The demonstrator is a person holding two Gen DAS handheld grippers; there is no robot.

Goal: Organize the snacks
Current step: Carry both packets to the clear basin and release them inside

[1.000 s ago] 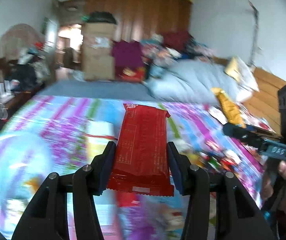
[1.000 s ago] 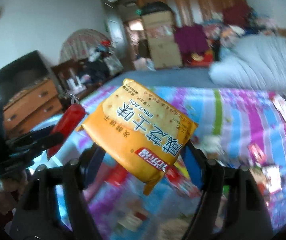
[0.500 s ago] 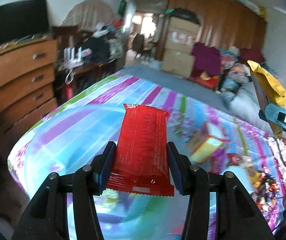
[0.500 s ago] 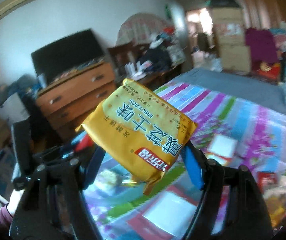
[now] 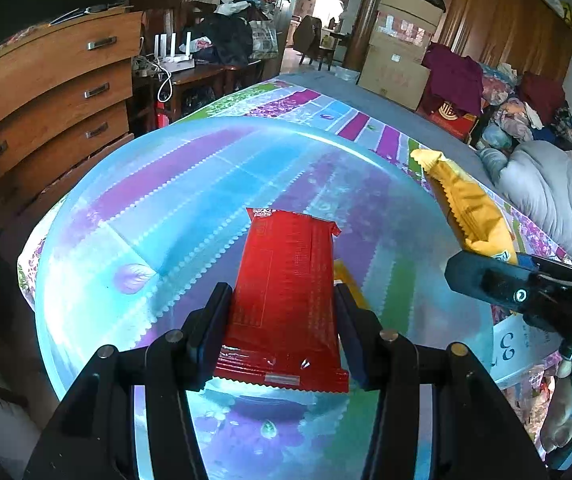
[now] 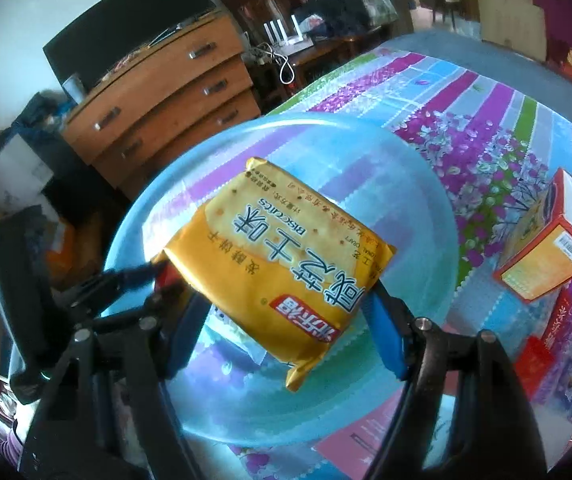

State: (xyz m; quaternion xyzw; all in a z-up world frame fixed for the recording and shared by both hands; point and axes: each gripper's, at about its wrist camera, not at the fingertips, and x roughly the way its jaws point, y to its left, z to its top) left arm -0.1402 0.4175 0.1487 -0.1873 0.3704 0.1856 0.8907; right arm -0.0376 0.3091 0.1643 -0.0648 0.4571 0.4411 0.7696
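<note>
Left wrist view: left gripper pinches red pack by its long sides, pack pointing to 12 o'clock, held above translucent blue basin. Basin sits on striped floral sheet. At 3 o'clock, right gripper holds yellow pack, seen edge-on over basin rim. Wooden dresser at 10 o'clock, cardboard boxes at 1 o'clock, grey bedding at 2 o'clock.

Right wrist view: right gripper clamps yellow pack across its width, pack tilted, above basin. Left gripper at 9 o'clock, a bit of red between its tips. Orange box on sheet at 3 o'clock, just beside basin. More red packets at 4 o'clock. Dresser at 11 o'clock.
</note>
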